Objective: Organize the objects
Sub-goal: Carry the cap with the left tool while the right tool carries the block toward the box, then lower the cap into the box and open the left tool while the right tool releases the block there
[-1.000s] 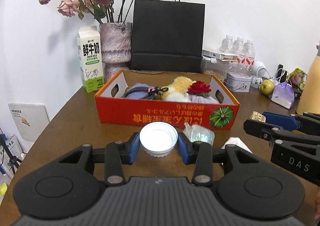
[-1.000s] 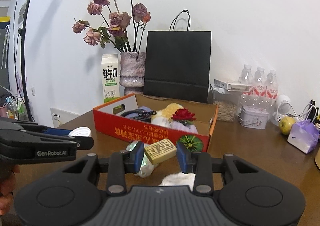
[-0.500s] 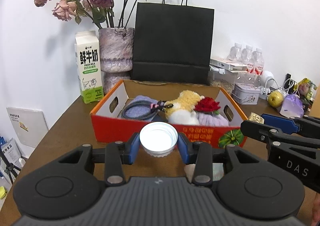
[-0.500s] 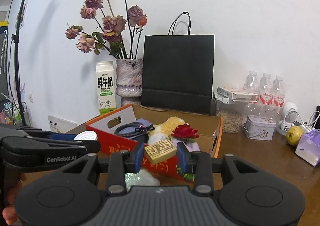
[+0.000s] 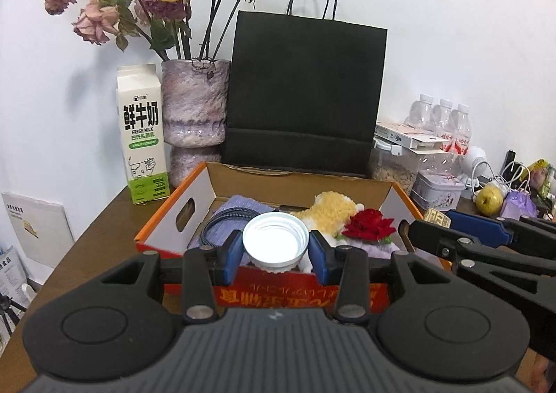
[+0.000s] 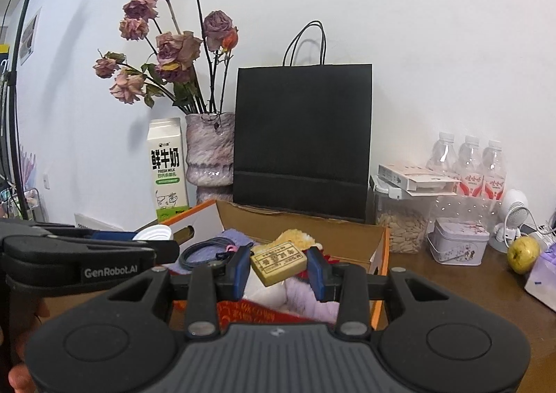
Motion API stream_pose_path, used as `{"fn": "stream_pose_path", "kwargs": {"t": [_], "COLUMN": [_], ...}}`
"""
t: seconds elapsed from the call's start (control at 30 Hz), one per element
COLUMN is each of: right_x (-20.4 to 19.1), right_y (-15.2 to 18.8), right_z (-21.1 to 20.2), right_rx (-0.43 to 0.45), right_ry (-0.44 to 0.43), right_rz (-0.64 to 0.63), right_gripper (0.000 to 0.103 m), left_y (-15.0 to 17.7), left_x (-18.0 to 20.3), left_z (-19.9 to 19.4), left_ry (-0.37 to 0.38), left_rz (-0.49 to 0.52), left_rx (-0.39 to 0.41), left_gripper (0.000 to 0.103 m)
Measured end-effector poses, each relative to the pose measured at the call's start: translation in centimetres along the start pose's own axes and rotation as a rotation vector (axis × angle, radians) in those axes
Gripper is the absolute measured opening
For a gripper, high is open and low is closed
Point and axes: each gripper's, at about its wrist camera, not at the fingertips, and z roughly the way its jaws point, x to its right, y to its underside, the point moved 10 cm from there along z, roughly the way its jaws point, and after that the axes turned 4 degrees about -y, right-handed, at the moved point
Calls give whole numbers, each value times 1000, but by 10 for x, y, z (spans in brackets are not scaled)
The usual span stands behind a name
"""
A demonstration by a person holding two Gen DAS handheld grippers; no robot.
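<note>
Left wrist view: the left tongs [image 5: 274, 252] pinch a white round plastic lid [image 5: 275, 242] over the near wall of the orange cardboard box [image 5: 166, 219]. The right tongs [image 6: 279, 269] pinch a small tan rectangular block with printed characters [image 6: 279, 263] above the same box. Released too early, either piece would likely hit the rim and fall outside. Brown wooden tabletop [image 5: 100, 233], crowded; white wall behind.
</note>
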Motion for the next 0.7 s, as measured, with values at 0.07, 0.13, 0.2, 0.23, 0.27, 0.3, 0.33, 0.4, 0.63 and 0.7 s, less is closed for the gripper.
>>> {"fn": "stream_pose_path", "kwargs": {"t": [0.07,0.13,0.2,0.23,0.27,0.3,0.33,0.4,0.63,0.7], "right_x": [3,5,7,8,9,10,10,12,16,17], "right_y": [-2,-3,-3,-3,-4,-5,-6,-8,-14,-16], "right_z": [9,17,25,29,33,36,39,45,64,69], "right_rx": [-1,-3,-5,-8,-9,-9,-9,-8,-13,-13], "right_ry": [-2,-3,-2,-3,-4,-4,-4,-5,-9,-8], "right_rz": [0,2,6,6,7,7,7,6,1,0], "right_gripper": [34,34,34,34,34,34,34,34,34,34], "left_y": [-3,-7,-10,-12,-14,-17,-18,-21,-29,-32], "left_x": [-2,-4,-6,-8,-8,-9,-9,-9,-6,-5], "left_z": [7,15,22,25,28,31,33,38,56,61], "left_ry": [-1,-1,-2,-3,-4,-4,-4,-3,6,10], "left_rz": [-8,-16,-21,-23,-24,-24,-24,-24,-16,-13], "left_rx": [2,3,1,2,4,6,9,13,13,15], "left_gripper": [41,41,41,41,41,41,41,41,41,41]}}
